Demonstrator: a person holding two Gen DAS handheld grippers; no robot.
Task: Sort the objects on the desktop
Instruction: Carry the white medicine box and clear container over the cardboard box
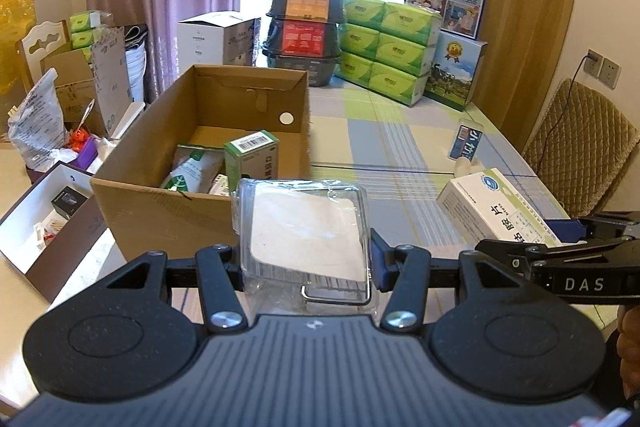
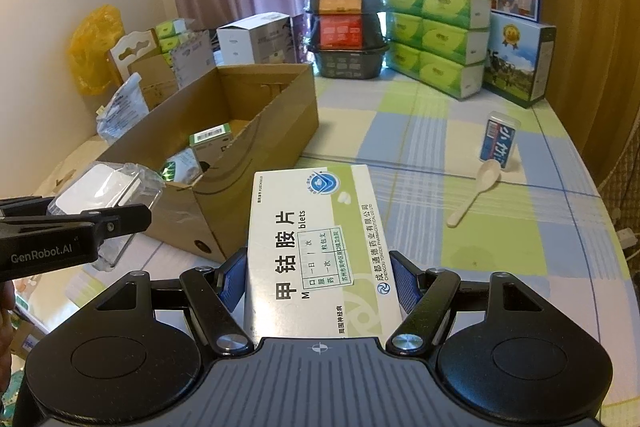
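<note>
My left gripper (image 1: 306, 259) is shut on a clear plastic case (image 1: 304, 231) with a white card inside, held just in front of the open cardboard box (image 1: 160, 195). That box holds a green medicine carton (image 1: 250, 157) and a green-and-white pouch (image 1: 192, 169). My right gripper (image 2: 320, 283) is shut on a white-and-green medicine box (image 2: 320, 239), lifted above the checked tablecloth (image 2: 460, 131) to the right of the cardboard box (image 2: 240, 187). The clear plastic case (image 2: 104, 187) and left gripper show at the left in the right wrist view.
A small blue-labelled container (image 2: 498, 143) and a plastic spoon (image 2: 476, 195) lie on the cloth at right. Green tissue packs (image 2: 436, 35), stacked black tubs (image 2: 346, 27) and milk cartons (image 2: 520, 59) line the far edge. Open boxes and bags (image 1: 52, 211) crowd the left side.
</note>
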